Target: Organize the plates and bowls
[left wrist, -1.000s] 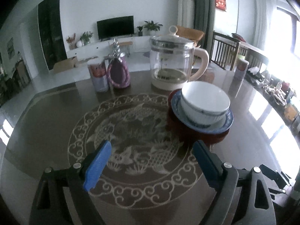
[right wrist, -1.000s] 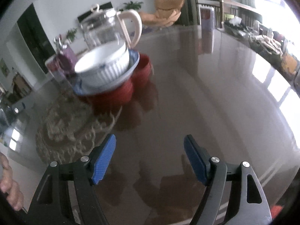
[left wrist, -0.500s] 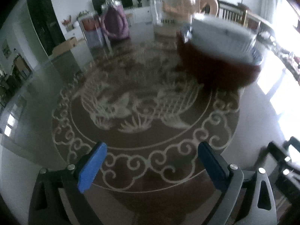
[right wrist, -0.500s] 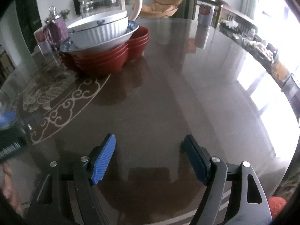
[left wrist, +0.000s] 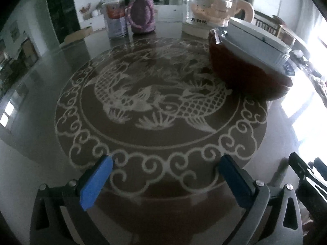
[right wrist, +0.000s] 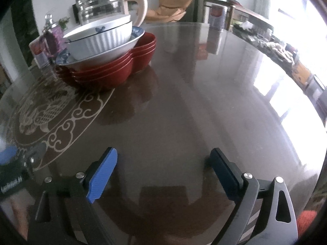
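Note:
A stack stands on the dark round table (right wrist: 184,112): several red lobed dishes (right wrist: 114,69) at the bottom, a blue-patterned plate (right wrist: 134,34) on them, and white ribbed bowls (right wrist: 102,34) on top. The stack also shows in the left wrist view, with the red dishes (left wrist: 241,71) under the white bowl (left wrist: 257,40). My left gripper (left wrist: 163,175) is open and empty, low over the table's dragon medallion (left wrist: 155,102). My right gripper (right wrist: 163,169) is open and empty, low over bare table, well in front of the stack.
A glass kettle with a cream handle (right wrist: 110,6) stands behind the stack. A purple bottle (left wrist: 141,14) and a can (left wrist: 115,18) stand at the table's far side. Another can (right wrist: 217,18) is at the far right edge. The left gripper's body (right wrist: 12,171) shows at left.
Both grippers have dropped lower toward the table and drawn back from the stack. The view of the stack went from above to side-on. Both stayed open.

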### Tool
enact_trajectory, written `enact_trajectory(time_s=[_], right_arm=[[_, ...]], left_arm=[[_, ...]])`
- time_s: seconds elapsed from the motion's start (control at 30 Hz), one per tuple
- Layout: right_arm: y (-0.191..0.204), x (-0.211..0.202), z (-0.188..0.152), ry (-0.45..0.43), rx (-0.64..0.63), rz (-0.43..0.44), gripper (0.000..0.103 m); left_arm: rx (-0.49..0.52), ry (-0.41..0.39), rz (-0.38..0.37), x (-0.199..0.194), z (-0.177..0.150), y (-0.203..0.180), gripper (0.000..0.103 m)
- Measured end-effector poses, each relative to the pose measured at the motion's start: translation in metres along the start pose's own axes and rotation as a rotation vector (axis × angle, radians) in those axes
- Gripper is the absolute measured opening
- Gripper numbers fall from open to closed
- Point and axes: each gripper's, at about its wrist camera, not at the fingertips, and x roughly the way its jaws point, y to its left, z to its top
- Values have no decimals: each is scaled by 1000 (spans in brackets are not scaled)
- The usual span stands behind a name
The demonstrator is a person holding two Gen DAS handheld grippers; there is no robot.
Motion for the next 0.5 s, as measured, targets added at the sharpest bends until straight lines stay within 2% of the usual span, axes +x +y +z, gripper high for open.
enact_trajectory(time_s=[0.1,0.3,0.37,0.43,0.5], right_arm=[[2,-1,2,24,35,-25,95],[-2,-1,5,87,-35,28,94],[-4,-5,7,124,-22,25,93],[-3,-19,9,107,-23,13,93],[5,-38,13,53,-67,-30,93]], left_arm=[[28,64,-17,0,2,-1,103],[52,71,-30,0,2,0,103],[53,75,6,-2,2,2,103],[70,33,48,-13,4,3,102],[91,-26,38,-36,3,2,103]])
